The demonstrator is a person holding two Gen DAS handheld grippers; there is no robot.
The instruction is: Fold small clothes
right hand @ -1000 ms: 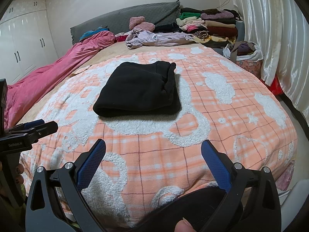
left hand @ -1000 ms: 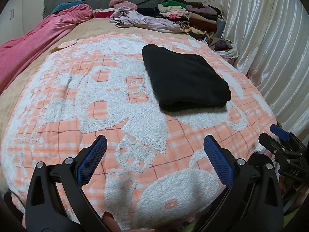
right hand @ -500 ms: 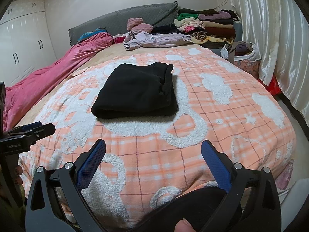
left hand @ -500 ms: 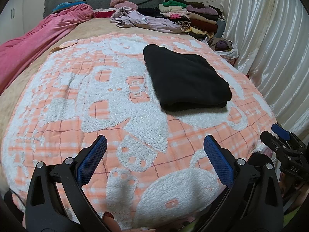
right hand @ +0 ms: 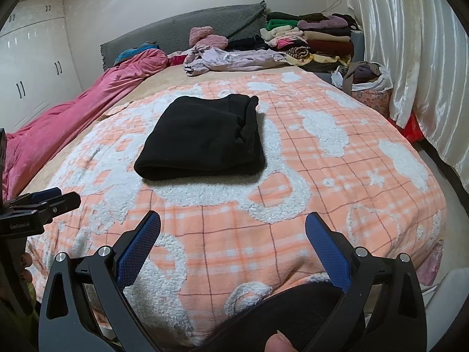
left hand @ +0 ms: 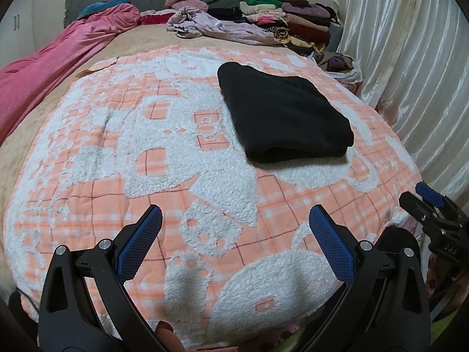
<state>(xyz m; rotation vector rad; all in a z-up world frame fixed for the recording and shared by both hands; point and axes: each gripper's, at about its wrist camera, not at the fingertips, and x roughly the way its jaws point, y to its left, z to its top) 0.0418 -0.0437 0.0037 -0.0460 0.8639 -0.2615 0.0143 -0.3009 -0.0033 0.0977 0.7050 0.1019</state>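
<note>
Tongs are hanging spread wide and holding nothing on both sides. We are keeping the left tongs (left hand: 236, 220) over the near edge of the blanket (left hand: 146, 152), short of the garment (left hand: 281, 114), and we are holding the right tongs (right hand: 233, 226) over that same near edge, also well apart from the garment (right hand: 202, 140). We are seeing the right tongs (left hand: 433, 211) at the right border of the left view, and the left tongs (right hand: 41, 205) at the left border of the right view.

The black garment is lying folded into a thick rectangle on the orange and white blanket, its rounded fold facing us and its looser edges on the side toward the curtain (right hand: 410, 58). It is resting flat, touched by neither tool.

Beyond the garment, at the head of the bed, a lilac heap (left hand: 211, 26) is sprawling unfolded, and just beside it toward the curtain a stack (right hand: 310, 38) of folded clothes is sitting. Left of the garment, along the far side of the bed, a pink quilt (right hand: 73, 117) is lying bunched. Between garment and curtain, off the bed, a bag (right hand: 369, 85) is standing.
</note>
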